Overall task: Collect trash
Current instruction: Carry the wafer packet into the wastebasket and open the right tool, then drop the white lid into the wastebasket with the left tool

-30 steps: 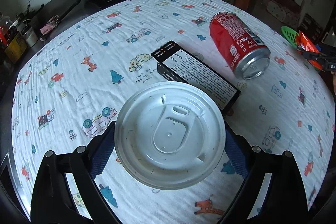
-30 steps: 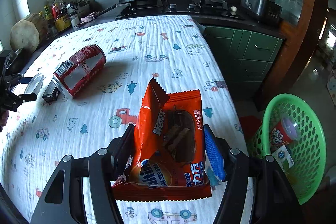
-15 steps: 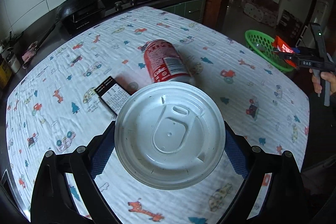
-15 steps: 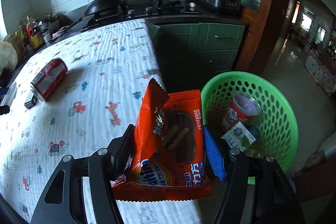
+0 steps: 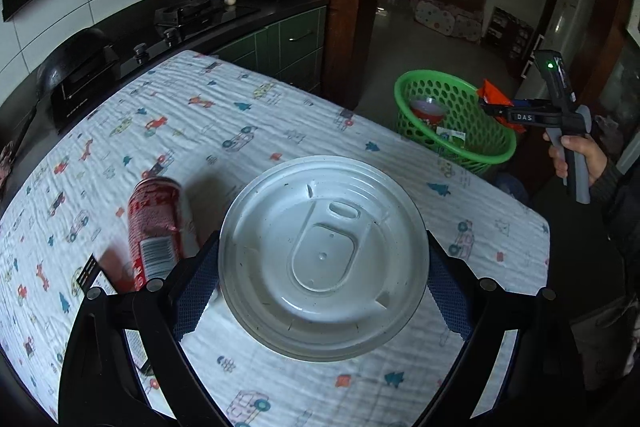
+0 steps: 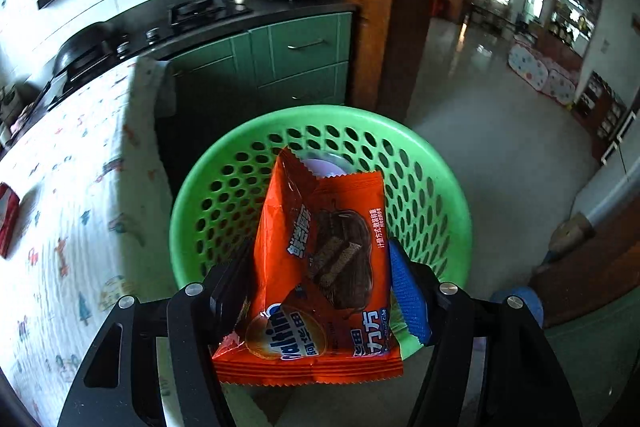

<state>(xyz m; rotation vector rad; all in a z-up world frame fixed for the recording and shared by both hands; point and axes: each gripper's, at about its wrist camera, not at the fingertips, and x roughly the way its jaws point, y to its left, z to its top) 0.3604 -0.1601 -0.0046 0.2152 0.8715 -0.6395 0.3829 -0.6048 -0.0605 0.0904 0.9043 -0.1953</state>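
My right gripper hangs over the green basket with an orange snack wrapper upright between its pads. Its jaws are opening, and the pads still touch the wrapper. A red cup lies in the basket behind the wrapper. My left gripper is shut on a white round lid above the table. Left of the lid, a red cola can lies on its side, with a black box partly hidden behind my finger. The left wrist view also shows the basket past the table's right edge.
A white cloth with a cartoon print covers the table. A person's hand grips the right gripper's handle beside the basket. Green cabinets and a dark counter with a stove stand behind. Open floor lies beyond the basket.
The right gripper carried the wrapper from above the table to above the basket. The left gripper moved the lid to the right, past the can and the box, towards the basket.
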